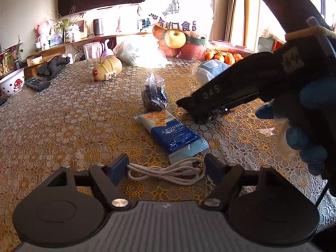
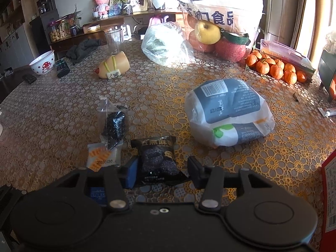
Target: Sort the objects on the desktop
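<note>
A black snack pack (image 2: 160,161) lies flat on the table (image 2: 63,115), between the 2 spread fingers of the right gripper (image 2: 162,173); the jaws are open, and whether the pads touch the pack is unclear. Just left of it lies a blue-and-white biscuit pack (image 1: 171,133), its far end under a clear bag of dark bits (image 2: 113,124). Nearer the table's front edge, a coiled white cable (image 1: 167,173) sits between the open jaws of the left gripper (image 1: 166,169). A blue-grey bag (image 2: 227,111) rests to the right. Toward the far edge stand a glass (image 2: 114,41), a fruit bag (image 2: 220,21) and oranges (image 2: 275,68)
</note>
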Available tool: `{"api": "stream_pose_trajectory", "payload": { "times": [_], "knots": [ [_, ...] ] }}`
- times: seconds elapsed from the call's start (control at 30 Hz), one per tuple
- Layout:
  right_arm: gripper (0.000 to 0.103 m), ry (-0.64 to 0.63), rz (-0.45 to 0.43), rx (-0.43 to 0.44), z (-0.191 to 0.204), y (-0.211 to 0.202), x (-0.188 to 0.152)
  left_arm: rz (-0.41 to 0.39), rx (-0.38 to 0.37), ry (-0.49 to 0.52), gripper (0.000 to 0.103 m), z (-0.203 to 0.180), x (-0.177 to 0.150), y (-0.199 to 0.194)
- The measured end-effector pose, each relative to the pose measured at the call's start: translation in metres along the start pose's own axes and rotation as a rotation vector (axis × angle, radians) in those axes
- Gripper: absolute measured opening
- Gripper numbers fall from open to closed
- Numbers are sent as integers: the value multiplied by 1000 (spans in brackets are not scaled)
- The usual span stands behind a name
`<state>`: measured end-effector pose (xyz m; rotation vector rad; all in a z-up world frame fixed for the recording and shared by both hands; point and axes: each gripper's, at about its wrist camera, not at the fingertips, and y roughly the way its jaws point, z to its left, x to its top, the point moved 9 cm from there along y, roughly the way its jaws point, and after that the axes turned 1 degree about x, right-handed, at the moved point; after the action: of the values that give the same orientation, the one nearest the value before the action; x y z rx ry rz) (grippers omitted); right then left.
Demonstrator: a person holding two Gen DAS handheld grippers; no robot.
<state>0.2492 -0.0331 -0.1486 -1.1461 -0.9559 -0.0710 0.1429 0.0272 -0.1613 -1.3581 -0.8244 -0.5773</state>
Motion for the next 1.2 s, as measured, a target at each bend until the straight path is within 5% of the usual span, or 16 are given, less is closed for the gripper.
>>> {"api": "stream_pose_trajectory", "payload": {
  "times": [0.17,0.23,0.3,0.5,0.63,1.2],
  "knots": [
    [47,-35,2,-12,0,-2,0,-2,3,1,78,0,0,0],
    [67,-34,-5,-18,-1,0,4,-2,2,2,78,-1,0,0],
    [71,-30,-12,-14,-2,2,6,-4,1,3,78,-1,0,0],
    [58,-52,15,-29,-2,12,1,-8,0,3,78,-1,0,0],
    [38,-37,7,-15,-2,8,2,-7,0,3,78,-1,0,0],
    [36,16,-25,-25,-8,-41,-4,-17,8,9,78,-4,11,-19]
  ]
}}
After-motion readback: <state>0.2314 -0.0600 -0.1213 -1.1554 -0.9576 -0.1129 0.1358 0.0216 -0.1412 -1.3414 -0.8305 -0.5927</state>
